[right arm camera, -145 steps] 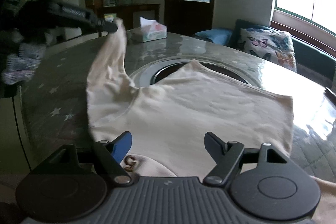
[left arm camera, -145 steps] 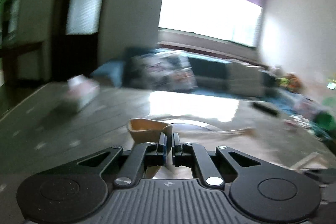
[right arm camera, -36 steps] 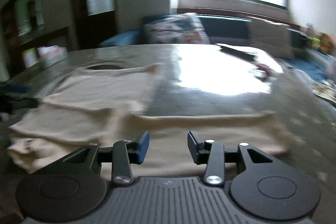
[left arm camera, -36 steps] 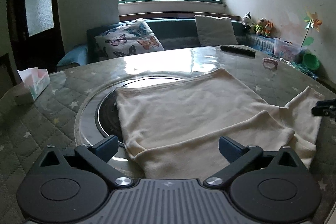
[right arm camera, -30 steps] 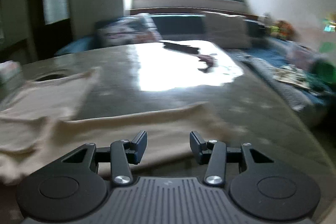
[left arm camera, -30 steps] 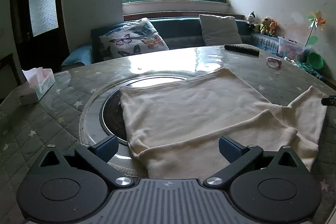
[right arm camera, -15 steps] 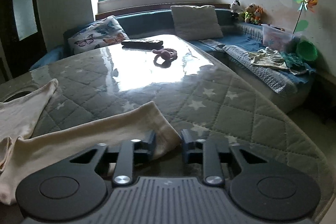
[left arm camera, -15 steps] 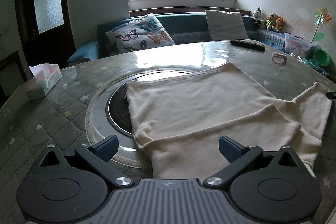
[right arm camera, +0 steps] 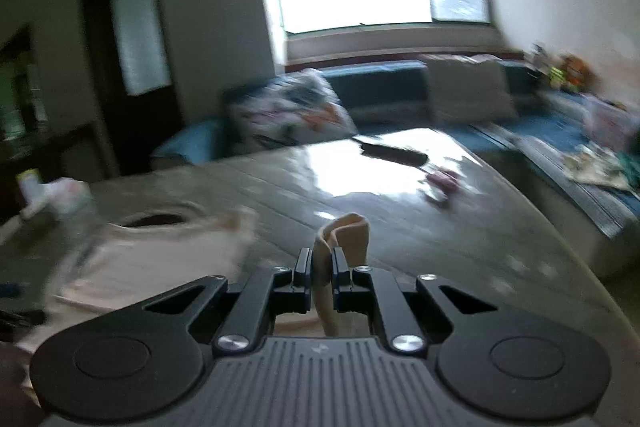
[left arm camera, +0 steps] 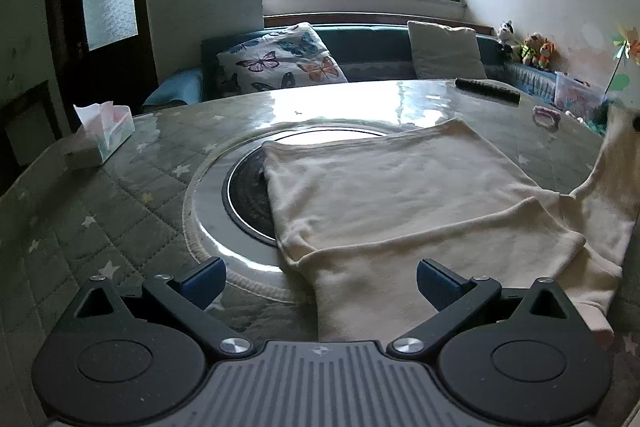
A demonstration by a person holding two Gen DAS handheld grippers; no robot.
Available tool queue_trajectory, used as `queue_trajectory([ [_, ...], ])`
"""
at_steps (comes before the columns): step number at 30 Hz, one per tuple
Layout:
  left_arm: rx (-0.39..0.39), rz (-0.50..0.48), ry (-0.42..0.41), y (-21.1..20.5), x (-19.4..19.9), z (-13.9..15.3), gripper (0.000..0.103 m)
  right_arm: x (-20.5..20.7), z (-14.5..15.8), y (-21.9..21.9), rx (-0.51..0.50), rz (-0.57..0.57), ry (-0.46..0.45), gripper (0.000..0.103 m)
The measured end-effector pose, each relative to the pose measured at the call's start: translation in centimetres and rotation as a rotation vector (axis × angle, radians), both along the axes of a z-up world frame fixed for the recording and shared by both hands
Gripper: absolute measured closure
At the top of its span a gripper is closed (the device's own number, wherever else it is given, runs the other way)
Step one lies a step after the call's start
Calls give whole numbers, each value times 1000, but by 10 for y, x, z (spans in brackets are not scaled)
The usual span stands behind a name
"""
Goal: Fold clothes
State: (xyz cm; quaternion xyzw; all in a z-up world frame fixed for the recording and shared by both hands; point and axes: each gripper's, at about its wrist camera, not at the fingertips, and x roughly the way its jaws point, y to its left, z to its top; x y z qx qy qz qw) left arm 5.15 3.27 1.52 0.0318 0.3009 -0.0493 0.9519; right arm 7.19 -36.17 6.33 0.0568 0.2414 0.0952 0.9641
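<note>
On the far left of the round quilted counter [left arm camera: 100, 211] a tissue box [left arm camera: 102, 135] stands well clear of the work. The cream long-sleeved top [left arm camera: 392, 187] lies spread over the counter's middle, its left edge overlapping the dark round inset [left arm camera: 246, 187]. One sleeve [left arm camera: 440, 243] lies folded across the near part of the body, so the left side looks done. The left tool [left arm camera: 320, 277] hovers at the near edge with its fingers wide apart, holding nothing. To the right, the other sleeve [left arm camera: 612, 163] rises off the counter, and the right-wrist view, though blurred, shows the right tool [right arm camera: 320, 263] clamped on the sleeve's cuff [right arm camera: 346, 235]. Judging by this, the fold is partway: this second sleeve has yet to lie across the body, and the body itself lies at full length, so a fold or two seems left.
</note>
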Motion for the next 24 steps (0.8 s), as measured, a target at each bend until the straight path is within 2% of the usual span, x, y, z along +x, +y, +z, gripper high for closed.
queue_trajectory([
  [5,-22,8,-15,9,-7,-1,0,1,32,56,-7,171,-57,95],
  [10,-47,28,-27,22,-14,-2,0,3,47,117,-32,325,-85,95],
  [18,-69,62,-32,40,-20,-4,0,0,39,199,-54,528,-54,93],
  [21,-70,73,-29,44,-21,-5,0,-9,35,211,-55,584,-37,92],
  [24,-67,64,-29,40,-19,-4,0,-15,37,208,-82,594,-52,91],
])
